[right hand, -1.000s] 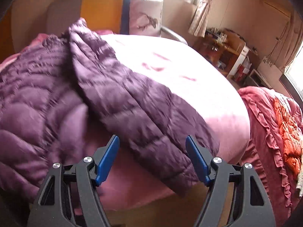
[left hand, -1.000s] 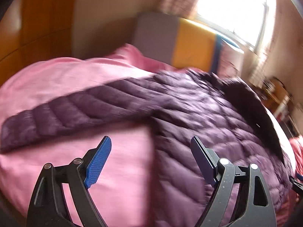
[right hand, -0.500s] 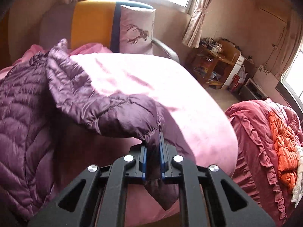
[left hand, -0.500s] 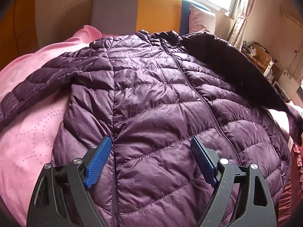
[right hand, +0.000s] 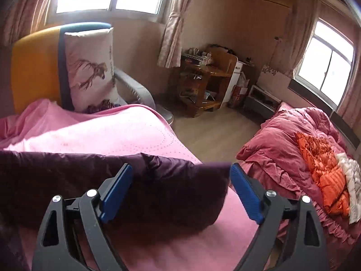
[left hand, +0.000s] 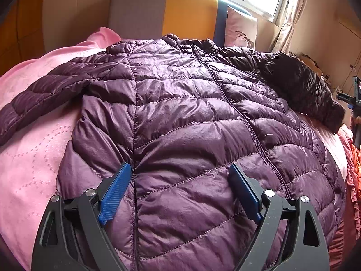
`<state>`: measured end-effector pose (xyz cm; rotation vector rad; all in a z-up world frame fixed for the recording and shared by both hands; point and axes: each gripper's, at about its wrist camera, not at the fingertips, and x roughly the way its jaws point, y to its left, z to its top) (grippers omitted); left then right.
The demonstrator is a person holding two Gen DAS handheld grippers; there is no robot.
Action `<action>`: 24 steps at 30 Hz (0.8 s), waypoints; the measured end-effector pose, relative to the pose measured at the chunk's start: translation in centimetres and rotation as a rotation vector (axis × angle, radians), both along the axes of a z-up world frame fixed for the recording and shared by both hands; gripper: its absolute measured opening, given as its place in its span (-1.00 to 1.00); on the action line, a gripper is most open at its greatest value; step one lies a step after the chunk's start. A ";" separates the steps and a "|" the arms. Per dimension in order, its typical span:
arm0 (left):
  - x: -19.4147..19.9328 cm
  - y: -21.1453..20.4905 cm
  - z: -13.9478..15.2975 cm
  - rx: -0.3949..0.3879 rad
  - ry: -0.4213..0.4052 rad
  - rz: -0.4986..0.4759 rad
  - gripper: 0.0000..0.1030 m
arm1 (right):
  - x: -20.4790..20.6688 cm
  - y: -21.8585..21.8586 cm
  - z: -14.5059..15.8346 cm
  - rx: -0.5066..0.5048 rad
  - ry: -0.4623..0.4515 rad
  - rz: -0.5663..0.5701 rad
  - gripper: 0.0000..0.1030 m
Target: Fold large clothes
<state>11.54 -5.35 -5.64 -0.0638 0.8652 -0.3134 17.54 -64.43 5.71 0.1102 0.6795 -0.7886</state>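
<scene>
A purple quilted puffer jacket [left hand: 180,124] lies front up, zipped, on a pink bed cover [left hand: 33,158]. Its left sleeve [left hand: 45,94] stretches out to the left. Its right sleeve [left hand: 304,85] lies out to the right; the sleeve's cuff end [right hand: 176,187] shows in the right wrist view. My left gripper [left hand: 180,192] is open and empty, just above the jacket's lower front. My right gripper [right hand: 180,189] is open, with the sleeve end lying between its blue fingers [right hand: 117,189], not clamped. The right gripper also shows at the far right of the left wrist view [left hand: 354,103].
A grey, orange and blue headboard [left hand: 176,18] and a deer-print pillow [right hand: 90,72] stand at the bed's far end. A wooden shelf unit [right hand: 207,79] stands by the wall. A second bed with red and orange bedding [right hand: 315,158] lies to the right across a strip of floor.
My right gripper was shut on the sleeve cuff half a second ago; now it is open and the sleeve lies stretched out on the cover. The left gripper has swung over the jacket's front.
</scene>
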 end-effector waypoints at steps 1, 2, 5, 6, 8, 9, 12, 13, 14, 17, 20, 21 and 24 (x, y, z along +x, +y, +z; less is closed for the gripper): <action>0.0 0.0 0.0 -0.001 0.001 0.001 0.69 | -0.6 0.0 0.1 0.042 -0.039 -0.003 0.76; 0.0 0.0 0.0 -0.003 0.001 0.002 0.69 | -1.5 0.2 -0.1 0.096 -0.079 0.005 0.76; 0.0 0.2 0.0 -0.010 0.005 0.007 0.69 | -4.0 1.0 -2.8 0.329 -0.167 0.063 0.72; 0.0 0.2 -0.1 -0.010 0.006 0.007 0.71 | -4.5 1.2 -4.3 0.443 -0.188 0.084 0.61; 0.1 0.0 -0.1 -0.003 0.008 0.003 0.73 | -4.8 1.3 -7.3 0.602 -0.211 0.102 0.46; 0.2 -0.1 -0.1 0.002 0.009 0.000 0.76 | -4.7 1.0 -8.6 0.654 -0.228 0.074 0.36; 0.2 -0.3 -0.2 0.017 0.008 -0.002 0.76 | -3.8 -1.5 -11.5 0.829 -0.342 -0.039 0.20; 0.2 -0.3 -0.2 0.018 0.007 -0.002 0.76 | -3.6 -2.3 -11.9 0.859 -0.377 -0.061 0.12; 0.2 -0.2 -0.2 0.016 0.005 0.001 0.76 | -2.9 -3.0 -12.0 0.874 -0.396 -0.070 0.11; 0.1 -0.3 -0.3 0.022 -0.001 0.006 0.76 | -1.0 -4.4 -11.5 0.883 -0.385 -0.103 -0.28; 0.1 0.0 -0.2 0.014 0.009 0.000 0.76 | -1.3 -4.6 -9.4 0.780 -0.300 -0.116 -0.90; 0.1 0.1 -0.1 0.008 0.014 -0.004 0.76 | -2.1 -4.4 -8.5 0.708 -0.272 -0.117 -0.92; -0.2 1.0 0.1 -0.017 0.030 -0.019 0.76 | -4.5 -3.8 -8.0 0.530 -0.143 -0.170 -0.92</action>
